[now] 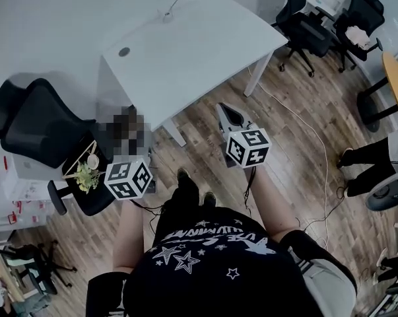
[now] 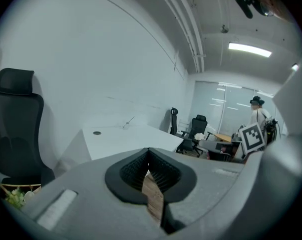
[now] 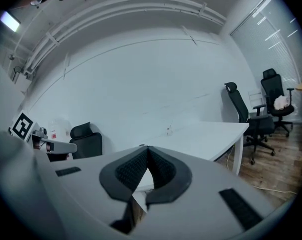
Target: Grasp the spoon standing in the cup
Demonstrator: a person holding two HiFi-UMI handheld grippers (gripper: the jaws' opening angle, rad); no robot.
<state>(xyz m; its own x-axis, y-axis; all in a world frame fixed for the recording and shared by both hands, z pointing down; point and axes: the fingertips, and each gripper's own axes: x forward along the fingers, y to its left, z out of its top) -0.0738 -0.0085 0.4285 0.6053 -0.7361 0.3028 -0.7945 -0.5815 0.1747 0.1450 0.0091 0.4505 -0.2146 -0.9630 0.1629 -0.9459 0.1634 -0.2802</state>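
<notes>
A small cup with a thin spoon [image 1: 167,12] standing in it sits near the far edge of the white table [image 1: 205,51]. It shows small and distant as the cup [image 2: 125,125] in the left gripper view and the cup [image 3: 169,130] in the right gripper view. My left gripper [image 2: 148,151] is shut with nothing in it; its marker cube [image 1: 128,179] hangs over the floor, short of the table's near left corner. My right gripper [image 1: 225,113] is also shut and empty, held just short of the table's near edge.
A black chair [image 1: 33,121] stands left of the table, with a seat holding a plant [image 1: 86,174] beside it. More black office chairs [image 1: 304,25] stand at the back right. A cable [image 1: 311,137] runs over the wooden floor. A person [image 2: 257,113] stands far right.
</notes>
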